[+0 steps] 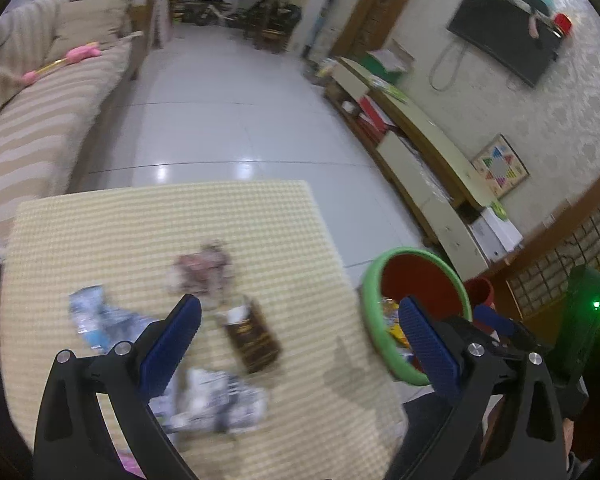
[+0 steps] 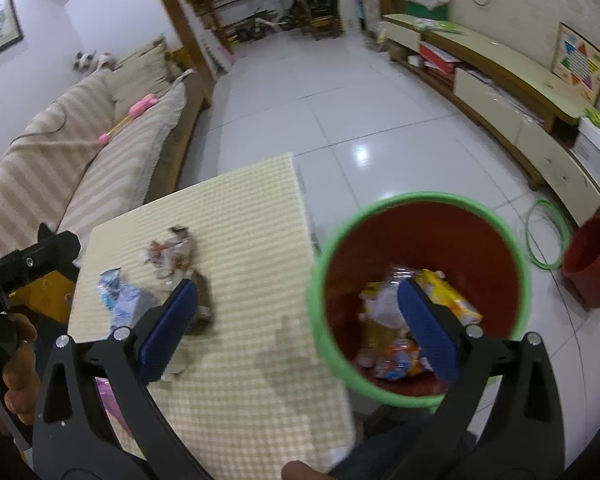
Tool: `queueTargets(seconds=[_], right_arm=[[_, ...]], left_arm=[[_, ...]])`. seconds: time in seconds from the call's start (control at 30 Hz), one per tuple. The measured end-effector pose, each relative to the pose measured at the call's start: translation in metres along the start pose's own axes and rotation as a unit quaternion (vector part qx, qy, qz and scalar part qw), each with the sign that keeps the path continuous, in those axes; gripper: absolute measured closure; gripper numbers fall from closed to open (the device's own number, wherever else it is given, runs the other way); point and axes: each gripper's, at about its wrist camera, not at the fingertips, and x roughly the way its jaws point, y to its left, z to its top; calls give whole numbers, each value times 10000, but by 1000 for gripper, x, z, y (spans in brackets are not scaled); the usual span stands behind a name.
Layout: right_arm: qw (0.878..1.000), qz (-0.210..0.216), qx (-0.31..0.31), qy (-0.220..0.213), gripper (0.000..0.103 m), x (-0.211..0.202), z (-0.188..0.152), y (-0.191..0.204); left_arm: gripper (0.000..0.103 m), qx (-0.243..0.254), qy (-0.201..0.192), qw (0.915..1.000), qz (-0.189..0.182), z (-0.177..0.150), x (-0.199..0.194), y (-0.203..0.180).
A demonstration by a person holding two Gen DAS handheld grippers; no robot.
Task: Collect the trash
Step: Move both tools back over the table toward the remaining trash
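Note:
Several pieces of trash lie on a yellow checked table (image 1: pixel 100 220): a brown packet (image 1: pixel 254 338), a pinkish crumpled wrapper (image 1: pixel 202 268), a blue-white wrapper (image 1: pixel 96 316) and a grey-white crumpled wrapper (image 1: pixel 216 404). A red bin with a green rim (image 2: pixel 420 200) stands right of the table and holds several wrappers (image 2: pixel 396 344). My left gripper (image 1: pixel 300 314) is open and empty above the table, over the brown packet. My right gripper (image 2: pixel 296 300) is open and empty, spanning the table edge and the bin. The same trash shows in the right wrist view (image 2: pixel 172 252).
A striped sofa (image 1: pixel 32 128) with a pink toy (image 1: pixel 80 54) runs along the left. A low TV cabinet (image 2: pixel 512 92) lines the right wall. A second red bucket (image 2: pixel 592 260) and a green hoop (image 2: pixel 556 224) sit on the white tiled floor.

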Motion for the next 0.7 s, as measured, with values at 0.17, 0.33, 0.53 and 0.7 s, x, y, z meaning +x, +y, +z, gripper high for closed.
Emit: queueTargets(seconds=[0.17, 0.33, 0.53, 0.7], right_arm=[[9993, 194, -286, 137, 5, 15, -4, 41], [9975, 342, -542, 289, 5, 31, -10, 79], [9943, 325, -909, 446, 5, 47, -16, 111], [9921, 259, -1089, 567, 5, 59, -22, 125]], left_arm=[[8, -296, -107, 9992, 239, -6, -24, 48], [8, -586, -184, 9972, 426, -16, -42, 91], [8, -854, -112, 9945, 599, -34, -51, 135], [8, -1009, -8, 9924, 706, -44, -46, 156]])
